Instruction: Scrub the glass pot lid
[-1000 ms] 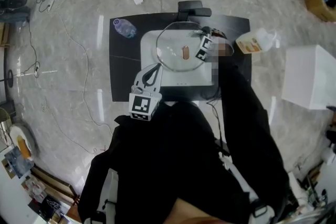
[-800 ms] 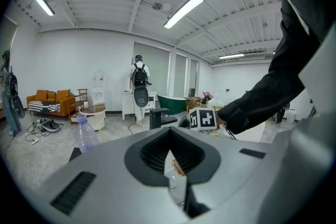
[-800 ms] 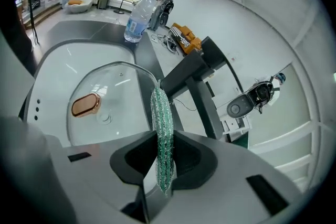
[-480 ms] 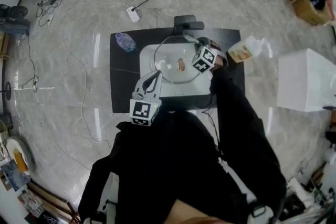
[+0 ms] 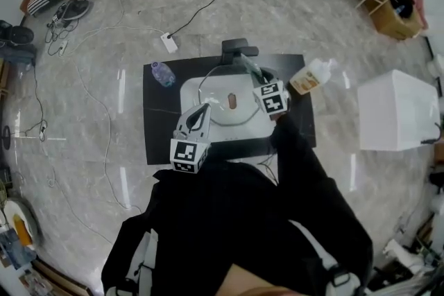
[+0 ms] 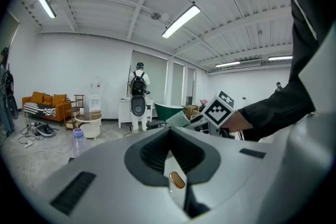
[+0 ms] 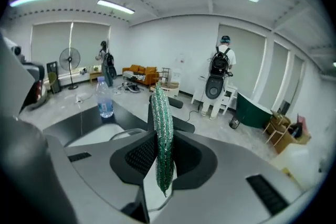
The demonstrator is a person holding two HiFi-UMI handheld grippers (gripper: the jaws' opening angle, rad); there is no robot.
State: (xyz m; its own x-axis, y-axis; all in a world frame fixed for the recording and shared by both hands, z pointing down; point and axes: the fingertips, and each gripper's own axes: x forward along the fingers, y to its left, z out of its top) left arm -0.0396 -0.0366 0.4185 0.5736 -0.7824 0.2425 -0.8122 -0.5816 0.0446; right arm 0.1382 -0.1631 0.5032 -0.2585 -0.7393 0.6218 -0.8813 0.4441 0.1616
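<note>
Indoors, a black table (image 5: pixel 161 127) stands on glossy marble floor (image 5: pixel 347 38)

The left gripper (image 5: pixel 202 109) was held forward, its jaws closed on the rim of the glass pot lid (image 5: pixel 239 111). The right gripper (image 5: pixel 259 79) was extended on a black-sleeved arm (image 5: pixel 305 177), jaws clamped on a green scourer (image 7: pixel 163 139).
</note>
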